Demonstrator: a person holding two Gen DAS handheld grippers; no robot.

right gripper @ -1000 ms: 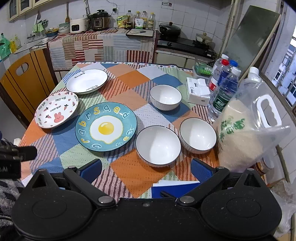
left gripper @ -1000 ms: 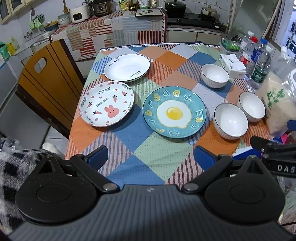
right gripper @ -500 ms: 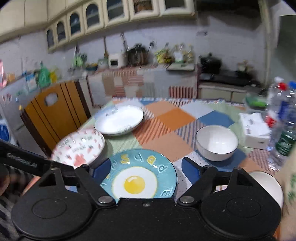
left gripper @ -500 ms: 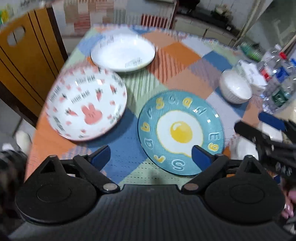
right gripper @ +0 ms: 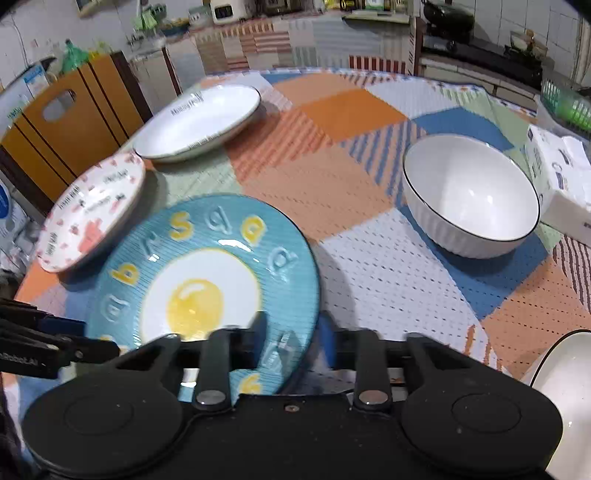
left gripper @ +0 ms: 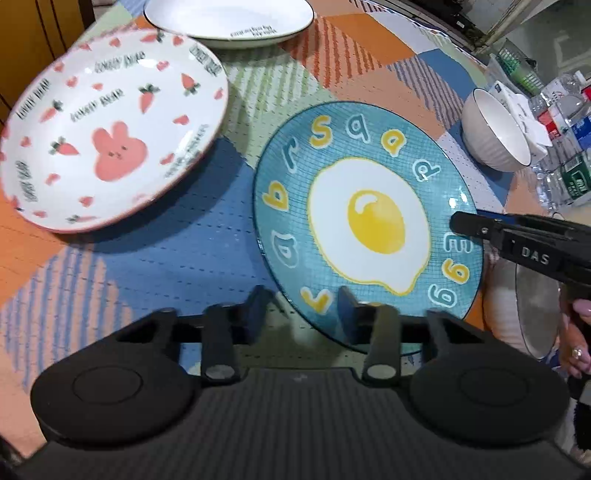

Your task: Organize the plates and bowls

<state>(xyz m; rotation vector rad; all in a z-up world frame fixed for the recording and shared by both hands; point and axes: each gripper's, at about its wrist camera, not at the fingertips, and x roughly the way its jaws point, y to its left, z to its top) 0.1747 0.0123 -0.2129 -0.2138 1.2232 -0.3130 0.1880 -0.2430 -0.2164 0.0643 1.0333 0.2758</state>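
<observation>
Both claws at the rim of the blue egg plate

The left claw (left gripper: 301, 310) has just been closing with the near rim of the egg plate (left gripper: 369, 221) between its fingers, seemingly pinching it (blur hides the contact). The right claw (right gripper: 291, 332) has just closed on the same plate's right edge. Beyond the left claw, to its left, lies the rabbit plate (left gripper: 107, 129); the white plate (left gripper: 229, 18) lies farther off, and a white bowl (right gripper: 469, 195) sits ahead-right of the right claw on the tabletop (right gripper: 369, 184).
</observation>
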